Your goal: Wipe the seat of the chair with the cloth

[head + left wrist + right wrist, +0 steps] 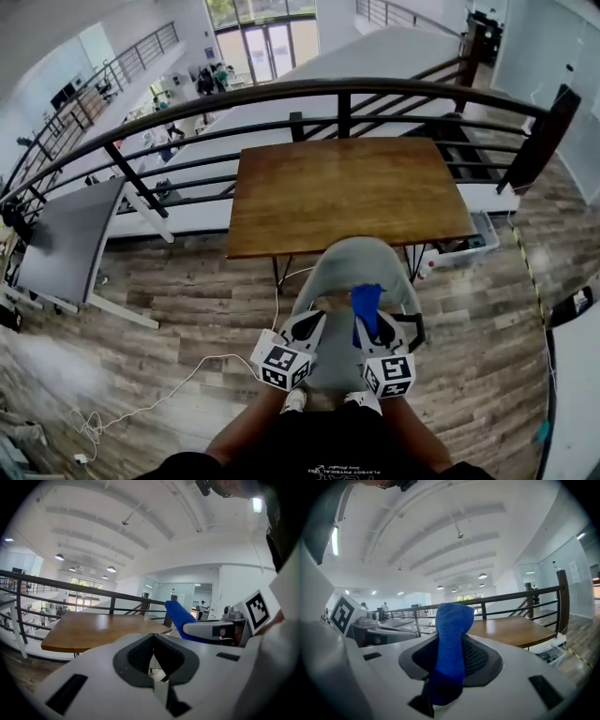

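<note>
Blue cloth stands up out of our right gripper, just below the middle of the head view. In the right gripper view the jaws are pressed together on the fabric, with one folded end poking above them and the other hanging below. Our left gripper sits just beside it on the left, and its own view shows the jaws brought together with nothing between them. Both hover over the grey chair, which is pushed in toward the wooden table at the centre of the frame. The seat shows as a grey strip between the two grippers, lower centre. We judge the wiping has not begun, since the cloth is up in the air and points toward the table rather than down at the seat. To do it well we would tip the right gripper down until the free end of the cloth lies flat on the seat. Then we would press lightly and sweep in overlapping passes from the backrest side to the front edge, so that fabric rather than jaw tips meets the surface. The hold looks narrow, so a hard drag could pull the cloth loose. The left gripper could steady the backrest if the chair shifts.
</note>
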